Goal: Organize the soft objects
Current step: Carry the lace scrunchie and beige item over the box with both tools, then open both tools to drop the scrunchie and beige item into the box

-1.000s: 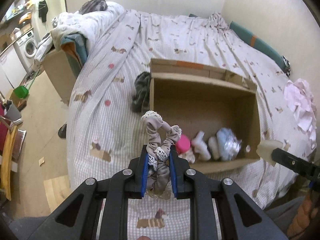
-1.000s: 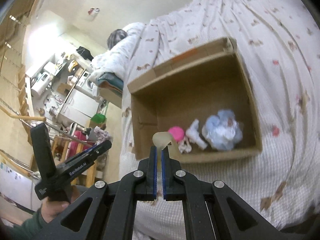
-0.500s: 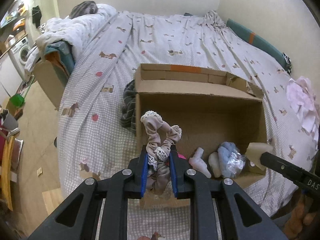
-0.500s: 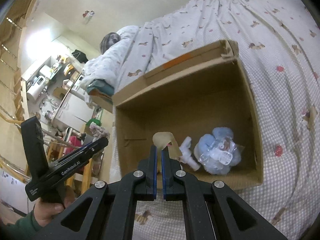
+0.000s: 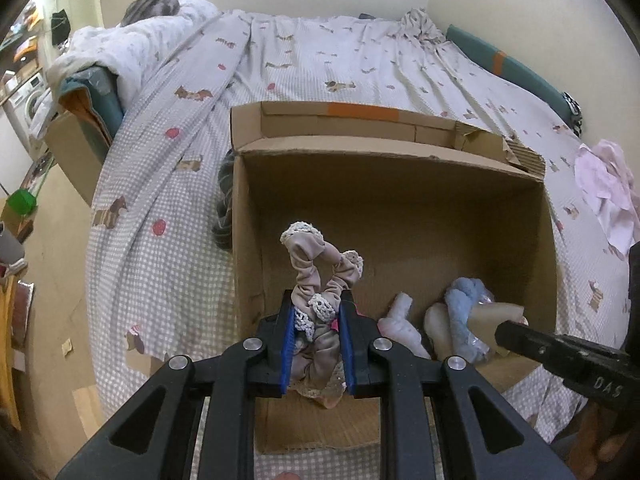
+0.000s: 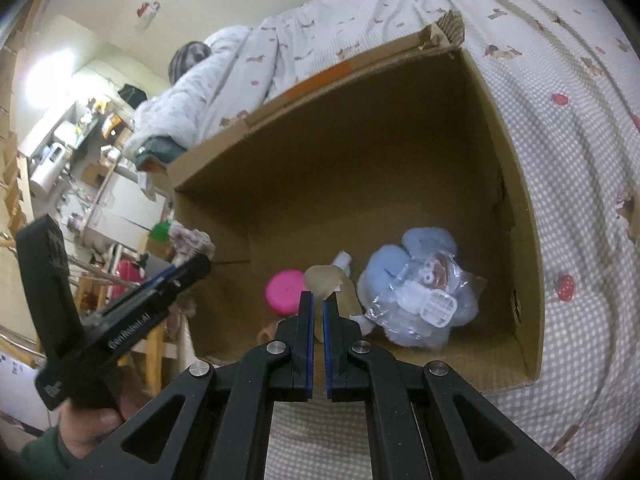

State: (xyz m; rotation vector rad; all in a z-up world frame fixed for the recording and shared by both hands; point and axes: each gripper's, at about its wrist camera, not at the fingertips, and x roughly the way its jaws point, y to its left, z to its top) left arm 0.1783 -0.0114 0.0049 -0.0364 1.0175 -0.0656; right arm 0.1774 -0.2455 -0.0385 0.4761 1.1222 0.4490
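Note:
An open cardboard box (image 5: 400, 200) (image 6: 516, 208) lies on the bed. My left gripper (image 5: 316, 300) is shut on a beige lace-trimmed scrunchie (image 5: 308, 264), held over the box's near left corner. My right gripper (image 6: 318, 298) is shut on a thin beige piece of soft material (image 6: 324, 278) (image 5: 496, 314) above the box's near edge. Inside the box lie a blue plush in clear wrapping (image 6: 420, 280) (image 5: 460, 304), a pink round item (image 6: 284, 290) and a small white soft toy (image 5: 398, 318). In the right wrist view the left gripper (image 6: 188, 274) shows at the left, in a person's hand.
The bed carries a checked cover with dog prints (image 5: 168, 200). A dark striped cloth (image 5: 224, 208) lies against the box's left side, and a pale pink cloth (image 5: 608, 188) lies at the right. A bunched duvet (image 5: 132, 40) sits at the bed's far left. Floor and furniture lie to the left.
Both grippers have come down and forward towards the box, which now looks larger. The scrunchie and the beige piece stay gripped and now hang over the box's inside.

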